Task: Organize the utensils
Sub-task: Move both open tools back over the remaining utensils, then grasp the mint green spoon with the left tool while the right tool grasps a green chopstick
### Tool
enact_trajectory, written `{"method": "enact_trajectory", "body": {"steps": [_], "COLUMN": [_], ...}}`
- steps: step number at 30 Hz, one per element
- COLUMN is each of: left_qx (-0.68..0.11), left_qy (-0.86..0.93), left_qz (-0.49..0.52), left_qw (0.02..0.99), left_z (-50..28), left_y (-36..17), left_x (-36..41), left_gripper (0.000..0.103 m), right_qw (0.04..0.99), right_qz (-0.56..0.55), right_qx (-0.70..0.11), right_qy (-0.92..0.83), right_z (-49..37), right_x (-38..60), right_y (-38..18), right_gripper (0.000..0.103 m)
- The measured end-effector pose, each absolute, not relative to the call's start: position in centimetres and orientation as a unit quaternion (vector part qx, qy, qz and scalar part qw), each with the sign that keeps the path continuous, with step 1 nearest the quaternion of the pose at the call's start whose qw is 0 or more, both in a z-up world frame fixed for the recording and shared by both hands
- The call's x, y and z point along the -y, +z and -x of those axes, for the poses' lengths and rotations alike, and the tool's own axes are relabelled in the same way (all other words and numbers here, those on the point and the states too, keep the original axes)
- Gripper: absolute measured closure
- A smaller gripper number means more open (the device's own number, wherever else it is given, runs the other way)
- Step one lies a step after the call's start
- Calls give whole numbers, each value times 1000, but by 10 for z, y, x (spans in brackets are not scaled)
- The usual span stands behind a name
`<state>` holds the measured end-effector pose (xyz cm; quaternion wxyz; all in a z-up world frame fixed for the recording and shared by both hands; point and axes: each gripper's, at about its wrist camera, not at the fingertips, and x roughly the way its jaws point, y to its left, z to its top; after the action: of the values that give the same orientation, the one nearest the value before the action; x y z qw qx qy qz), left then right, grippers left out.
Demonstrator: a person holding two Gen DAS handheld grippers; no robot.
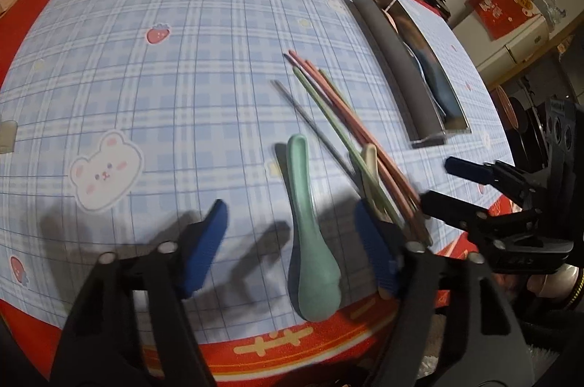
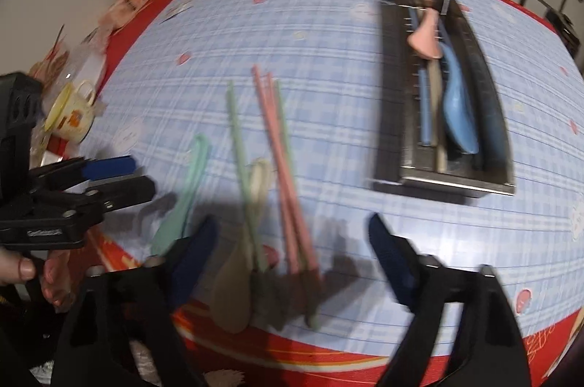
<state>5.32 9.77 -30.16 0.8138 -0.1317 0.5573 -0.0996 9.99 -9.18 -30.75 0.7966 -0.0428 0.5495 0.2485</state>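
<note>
Left gripper: jaws apart, clamped on nothing.
Green spoon: flat on the tablecloth, between the left pads, touching neither.
Right gripper: jaws apart, empty, hanging over the chopsticks and beige spoon.
Metal tray: well beyond the right gripper, holding a blue spoon and a pink spoon.

Bench under blue plaid cloth, green spoon at 6 o'clock, chopsticks and cream spoon beside it, metal tray at 2 o'clock, cup at 9 o'clock
</note>
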Motion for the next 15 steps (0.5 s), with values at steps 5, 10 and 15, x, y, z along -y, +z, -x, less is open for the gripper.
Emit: {"method": "enact_trajectory", "body": {"steps": [5, 10, 15], "left_qx": [-572, -585, -596], "left_qy": [-128, -143, -151], "left_qz": [124, 118, 107], "left_qw": [801, 790, 782], "left_z": [-53, -54, -55], "left_y": [-310, -319, -323], "left_x": [-90, -83, -76], "left_gripper": [68, 71, 71], "right_qw": [780, 763, 753], "right_qz": [51, 54, 45], "right_qx": [-558, -576, -593], "right_qy": [280, 288, 283], "right_z": [-95, -96, -98], "right_x": [74, 63, 65], "right_y": [-312, -325, -336], "right_gripper": [76, 83, 86]}}
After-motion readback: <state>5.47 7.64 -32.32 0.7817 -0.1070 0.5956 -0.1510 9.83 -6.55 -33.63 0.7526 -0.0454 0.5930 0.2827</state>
